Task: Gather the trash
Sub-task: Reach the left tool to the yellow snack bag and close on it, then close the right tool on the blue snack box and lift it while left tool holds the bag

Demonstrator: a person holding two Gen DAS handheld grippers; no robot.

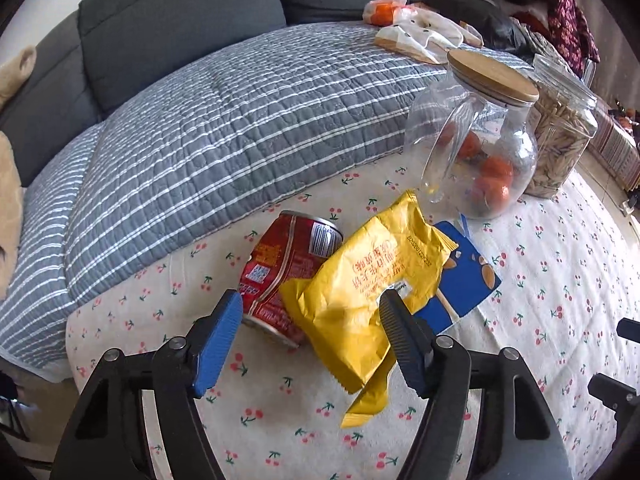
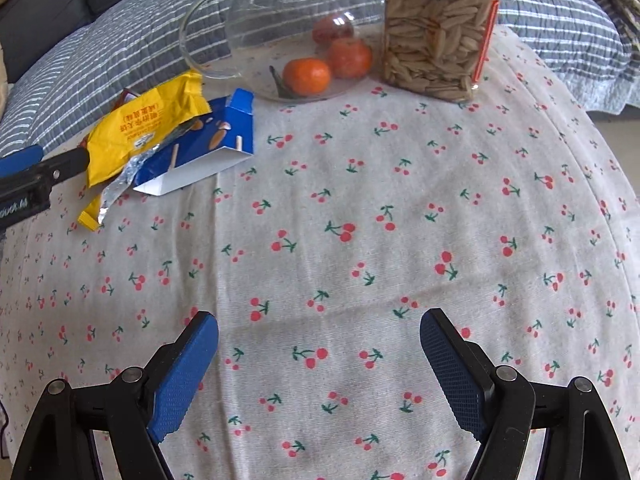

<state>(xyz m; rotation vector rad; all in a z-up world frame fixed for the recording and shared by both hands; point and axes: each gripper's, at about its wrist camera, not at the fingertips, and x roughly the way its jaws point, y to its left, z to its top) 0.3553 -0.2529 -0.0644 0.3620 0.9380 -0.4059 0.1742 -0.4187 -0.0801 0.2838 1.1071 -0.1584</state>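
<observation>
A crushed red can lies on its side on the cherry-print cloth. A crumpled yellow wrapper leans across it and onto a flattened blue carton. My left gripper straddles the can's near end and the wrapper. Its left pad is at the can's rim and its right pad is against the wrapper, with no firm squeeze visible. In the right wrist view the wrapper, the carton and a strip of silver foil sit at the far left. My right gripper hangs open over bare cloth, holding nothing.
A glass jar with a wooden lid holds mandarins, and a jar of seeds stands beside it at the back. A grey striped quilt and a grey sofa lie beyond, with clothes and bags piled at the far right.
</observation>
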